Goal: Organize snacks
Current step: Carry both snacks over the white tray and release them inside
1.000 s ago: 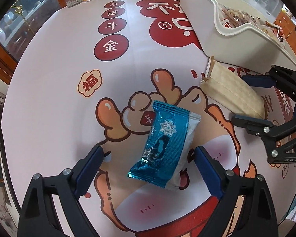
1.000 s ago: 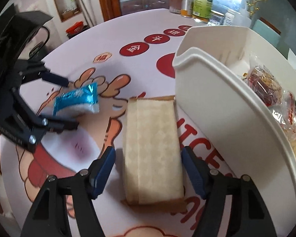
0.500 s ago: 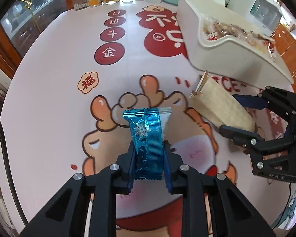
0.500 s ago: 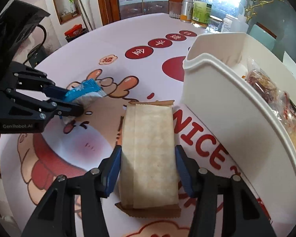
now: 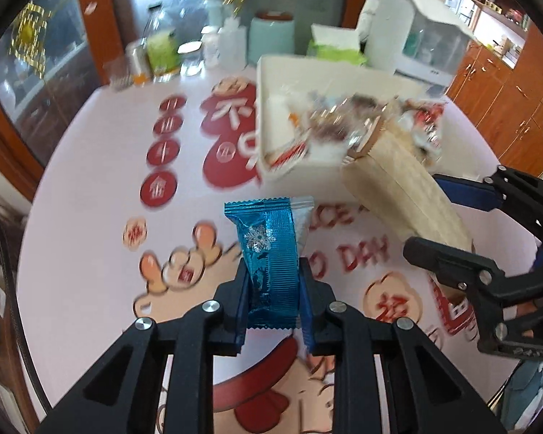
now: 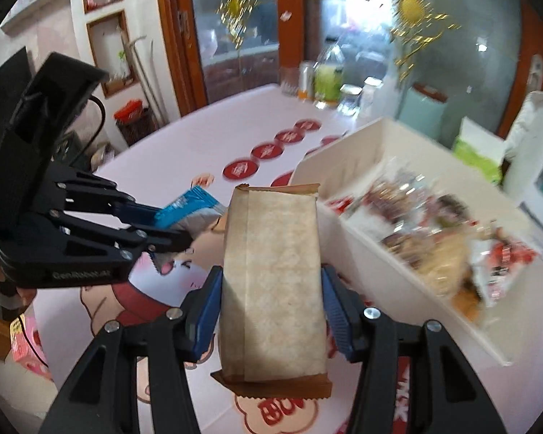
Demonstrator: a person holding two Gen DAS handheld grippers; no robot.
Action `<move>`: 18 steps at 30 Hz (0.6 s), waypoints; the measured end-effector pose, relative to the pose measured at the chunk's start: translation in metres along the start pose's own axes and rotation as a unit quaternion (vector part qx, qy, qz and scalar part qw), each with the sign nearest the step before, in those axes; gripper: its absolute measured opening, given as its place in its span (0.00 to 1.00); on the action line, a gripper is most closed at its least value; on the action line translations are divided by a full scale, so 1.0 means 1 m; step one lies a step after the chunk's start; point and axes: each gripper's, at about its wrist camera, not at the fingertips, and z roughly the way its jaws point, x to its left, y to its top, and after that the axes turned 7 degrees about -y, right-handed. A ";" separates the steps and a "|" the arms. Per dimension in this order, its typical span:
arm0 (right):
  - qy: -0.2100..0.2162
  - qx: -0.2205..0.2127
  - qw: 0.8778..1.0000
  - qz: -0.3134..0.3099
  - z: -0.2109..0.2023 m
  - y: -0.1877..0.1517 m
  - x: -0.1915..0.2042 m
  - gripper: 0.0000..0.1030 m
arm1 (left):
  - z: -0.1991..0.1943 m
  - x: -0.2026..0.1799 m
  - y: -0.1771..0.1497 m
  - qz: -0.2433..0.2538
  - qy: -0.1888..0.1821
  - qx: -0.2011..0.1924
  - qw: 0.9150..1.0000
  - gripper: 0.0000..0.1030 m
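Fingers (image 5: 242, 289) of the left gripper (image 5: 271, 293) are clamped on the lower half of a blue foil snack packet (image 5: 269, 253), which stands upright between the pads, clear of the table. Both pads of the right gripper (image 6: 271, 300) press the long sides of a tan paper-wrapped snack pack (image 6: 273, 278), also held off the surface, its brown crimped end toward the camera. Largest item noted: a round table (image 5: 90, 188) under a white cloth printed with red characters and a cartoon figure. On it sits a white plastic bin (image 6: 373, 253), already holding a heap of assorted wrapped snacks (image 6: 434, 231); detail there is blurred. From the right wrist view the tan pack is just beside the bin's near wall, with the blue packet to its left. A white appliance (image 5: 416, 32) stands behind the bin. Bottles and jars (image 5: 163, 54) are grouped at the table's far edge, beside a pale teal canister (image 5: 271, 41) and a green-and-white tissue pack (image 6: 478, 148).
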 end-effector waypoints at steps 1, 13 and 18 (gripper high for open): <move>-0.006 -0.005 1.000 0.002 -0.007 0.002 -0.003 0.52 | -0.004 -0.006 0.007 0.005 0.002 -0.004 1.000 0.21; -0.117 -0.072 0.989 0.049 -0.082 0.060 -0.075 0.52 | -0.051 -0.082 0.122 0.081 0.004 -0.089 0.993 0.21; -0.147 -0.091 0.983 0.070 -0.100 0.087 -0.104 0.52 | -0.059 -0.098 0.163 0.091 0.012 -0.112 0.989 0.21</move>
